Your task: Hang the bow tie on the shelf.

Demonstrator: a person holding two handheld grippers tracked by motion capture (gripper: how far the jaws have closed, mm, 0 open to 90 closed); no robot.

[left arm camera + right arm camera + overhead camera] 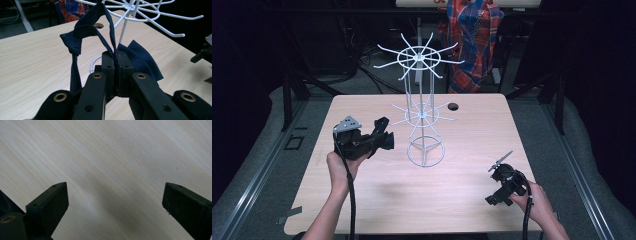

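On the table [422,195], unlabelled white rack [422,100]

White wire hook rack [422,107] standing mid tabletop [377,195], left tool [384,140] raised beside it, right tool [497,197] near front edge

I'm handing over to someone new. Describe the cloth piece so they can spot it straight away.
Start at the white wire rack standing mid-table on the light wooden table. Just to its left, the left gripper holds a dark navy knotted fabric strip, pinched between shut jaws. It is the one soft, dark item; the right gripper is open over bare wood.
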